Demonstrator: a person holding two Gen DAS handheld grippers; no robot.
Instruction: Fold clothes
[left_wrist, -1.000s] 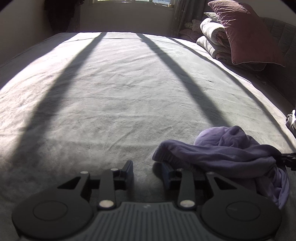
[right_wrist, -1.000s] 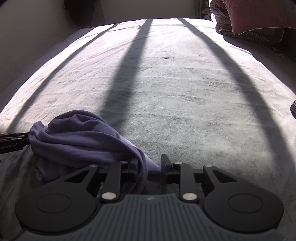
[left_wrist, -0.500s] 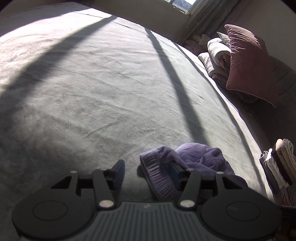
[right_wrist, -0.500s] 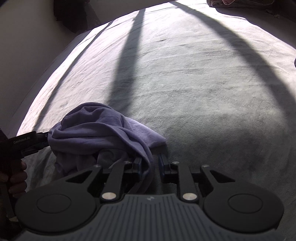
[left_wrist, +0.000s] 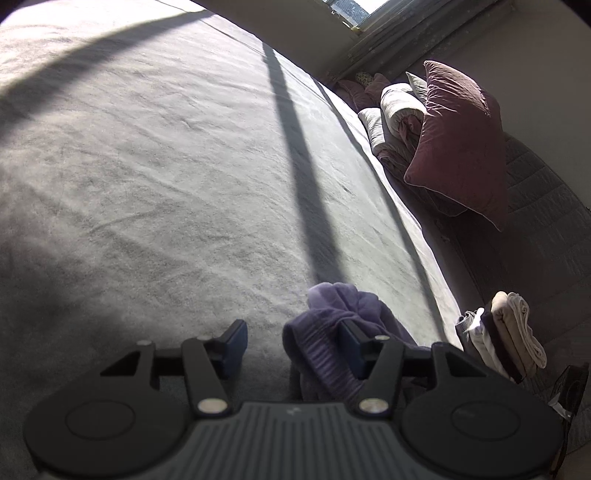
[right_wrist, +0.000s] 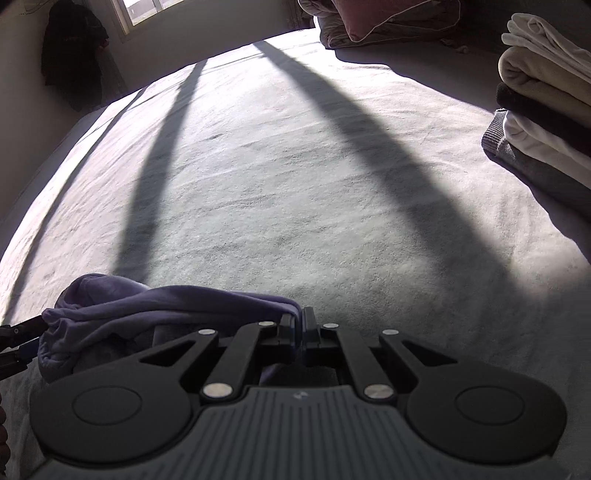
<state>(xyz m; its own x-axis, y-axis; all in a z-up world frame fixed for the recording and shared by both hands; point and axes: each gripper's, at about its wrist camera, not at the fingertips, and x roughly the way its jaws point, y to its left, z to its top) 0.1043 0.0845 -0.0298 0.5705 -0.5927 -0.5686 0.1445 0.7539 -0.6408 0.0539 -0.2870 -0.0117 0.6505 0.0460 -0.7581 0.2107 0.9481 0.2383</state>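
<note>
A crumpled purple garment (left_wrist: 343, 325) lies bunched on the grey bed. In the left wrist view my left gripper (left_wrist: 291, 341) is open, with the garment's ribbed hem draped against the inside of its right finger. In the right wrist view my right gripper (right_wrist: 298, 326) is shut on an edge of the purple garment (right_wrist: 147, 310), which trails off to the left. The left gripper's fingertips (right_wrist: 22, 332) show at the far left edge, at the garment's other end.
The grey bed cover (left_wrist: 166, 166) stretches ahead, crossed by window shadows. A stack of folded clothes (right_wrist: 546, 103) sits at the right; it also shows in the left wrist view (left_wrist: 502, 336). A maroon pillow (left_wrist: 458, 140) and rolled bedding (left_wrist: 395, 110) lie by the headboard.
My right gripper has closed onto the garment's edge. Both grippers have swung to the right, so the clothes stack now shows. The left gripper stays open with the hem against its right finger.
</note>
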